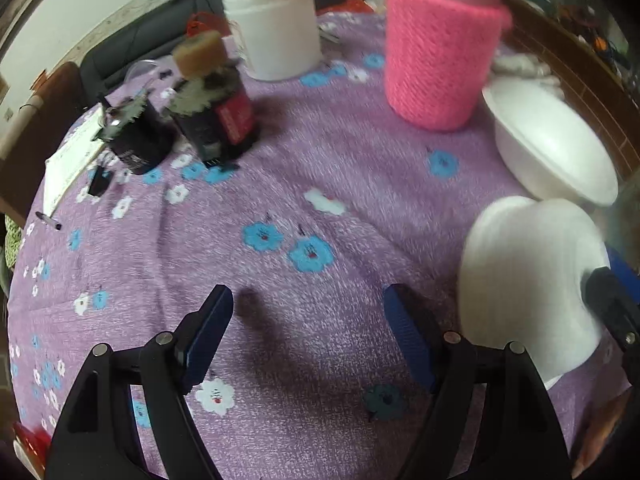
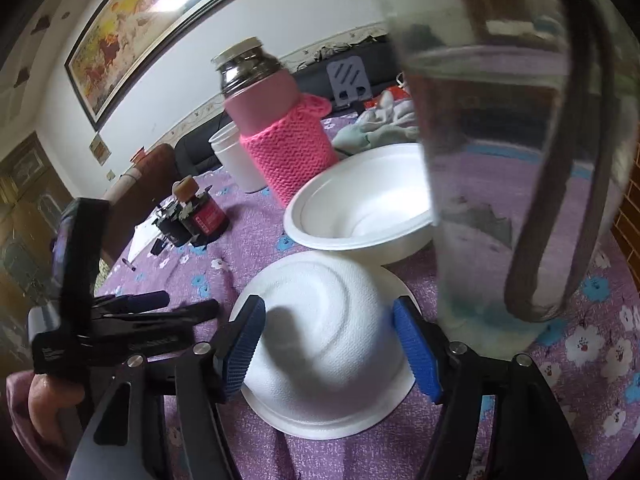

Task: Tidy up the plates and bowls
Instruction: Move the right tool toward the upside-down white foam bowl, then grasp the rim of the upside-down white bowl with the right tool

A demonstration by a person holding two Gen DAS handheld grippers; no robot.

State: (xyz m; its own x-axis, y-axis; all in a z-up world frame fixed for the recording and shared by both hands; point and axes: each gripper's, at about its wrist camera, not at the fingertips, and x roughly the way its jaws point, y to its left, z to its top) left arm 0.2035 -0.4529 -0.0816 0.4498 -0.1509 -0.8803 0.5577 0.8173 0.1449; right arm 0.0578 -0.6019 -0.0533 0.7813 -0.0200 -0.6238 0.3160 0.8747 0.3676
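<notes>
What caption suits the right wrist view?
Right gripper straddles an upturned white bowl beside an upright bowl.

black gripper [image 2: 328, 344], blue ribbed pads [image 2: 244, 344], silver screws.

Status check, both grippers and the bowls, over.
Left gripper open, empty. Right gripper open, straddling upside-down bowl. Upright bowl behind. Glass jar crowds right.

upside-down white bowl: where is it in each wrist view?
Left wrist: upside-down bowl at the lower right edge, blurred, right hand-held gripper on it.
Right wrist: lower centre, between the gripper's blue fingers.
Shared landmark: pink knitted bottle sleeve.
</notes>
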